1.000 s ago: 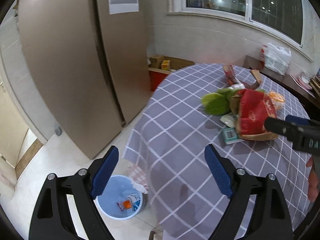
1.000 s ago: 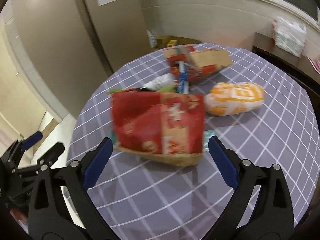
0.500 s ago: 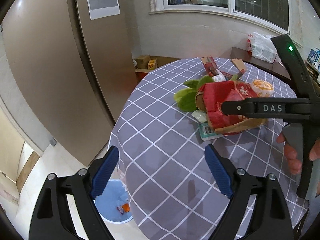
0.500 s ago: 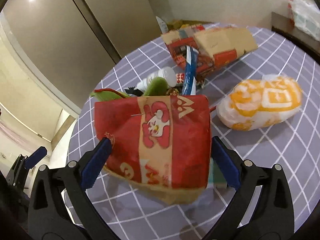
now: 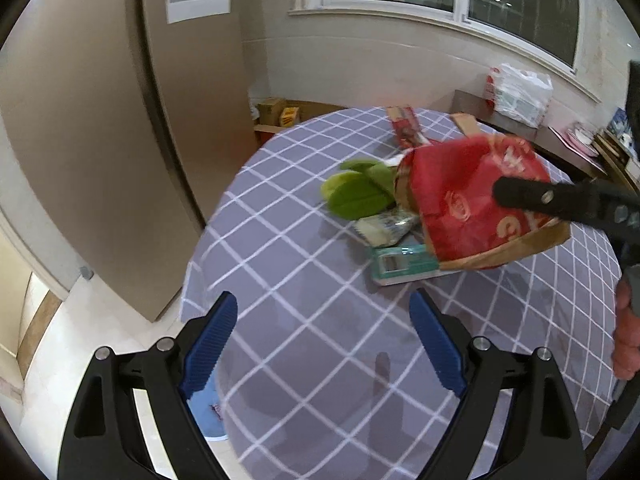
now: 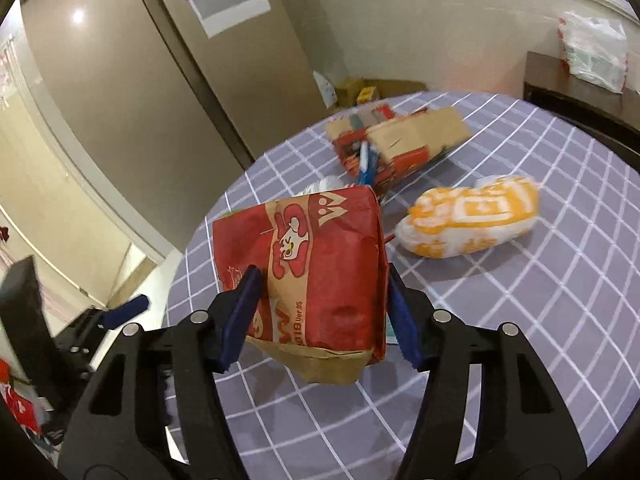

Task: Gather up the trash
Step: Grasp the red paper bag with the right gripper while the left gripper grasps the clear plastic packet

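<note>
Lifted off the desk (image 6: pixel 560 320), the red bag (image 6: pixel 312 276) is now clamped by the right tool (image 6: pixel 324 316), whose jaws have just been closing; the left tool (image 5: pixel 324 344) is held open and empty; beyond it, wrappers (image 6: pixel 472 216) are left.

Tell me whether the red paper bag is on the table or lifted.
Lifted: the red paper bag hangs tilted between the right gripper fingers, above the table.

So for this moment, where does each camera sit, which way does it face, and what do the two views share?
Left wrist: rides the left hand-held gripper, open over the checked table, looking across it; the right hand-held gripper and a hand enter at the right edge.
Right wrist: rides the right hand-held gripper, whose jaws have just been closing and now clamp the red paper bag, facing the orange-and-white wrapper.
Shared: the red paper bag, the table, and the white plastic bag beyond it.
</note>
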A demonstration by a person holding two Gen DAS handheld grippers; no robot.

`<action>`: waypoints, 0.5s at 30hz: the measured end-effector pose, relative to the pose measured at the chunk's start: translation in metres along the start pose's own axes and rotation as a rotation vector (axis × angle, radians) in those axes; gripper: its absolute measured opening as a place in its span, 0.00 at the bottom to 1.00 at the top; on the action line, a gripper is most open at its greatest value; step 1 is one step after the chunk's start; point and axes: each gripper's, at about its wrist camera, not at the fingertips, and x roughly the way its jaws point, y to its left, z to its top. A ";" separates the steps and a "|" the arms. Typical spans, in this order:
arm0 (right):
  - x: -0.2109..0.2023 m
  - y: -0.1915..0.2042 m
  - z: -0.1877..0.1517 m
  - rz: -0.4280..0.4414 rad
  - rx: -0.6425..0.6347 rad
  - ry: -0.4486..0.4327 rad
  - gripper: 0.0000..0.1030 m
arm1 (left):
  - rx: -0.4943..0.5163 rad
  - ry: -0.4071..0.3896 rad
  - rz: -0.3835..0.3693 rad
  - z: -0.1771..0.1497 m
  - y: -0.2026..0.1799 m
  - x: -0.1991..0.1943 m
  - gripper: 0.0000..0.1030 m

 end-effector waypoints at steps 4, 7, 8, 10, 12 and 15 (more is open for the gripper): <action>-0.027 -0.016 0.001 -0.041 0.017 -0.054 0.59 | 0.039 0.017 -0.028 0.005 -0.017 0.009 0.84; -0.043 -0.032 -0.001 -0.104 0.034 -0.085 0.59 | 0.085 0.028 -0.055 0.009 -0.033 0.018 0.87; -0.047 -0.038 -0.002 -0.120 0.043 -0.092 0.59 | 0.101 0.026 -0.068 0.011 -0.038 0.019 0.87; -0.051 -0.050 -0.005 -0.136 0.065 -0.090 0.59 | 0.152 0.020 -0.111 0.015 -0.051 0.023 0.87; -0.053 -0.058 -0.007 -0.149 0.077 -0.090 0.59 | 0.206 0.005 -0.159 0.020 -0.064 0.025 0.87; -0.057 -0.064 -0.010 -0.169 0.084 -0.092 0.59 | 0.281 0.008 -0.263 0.029 -0.081 0.033 0.87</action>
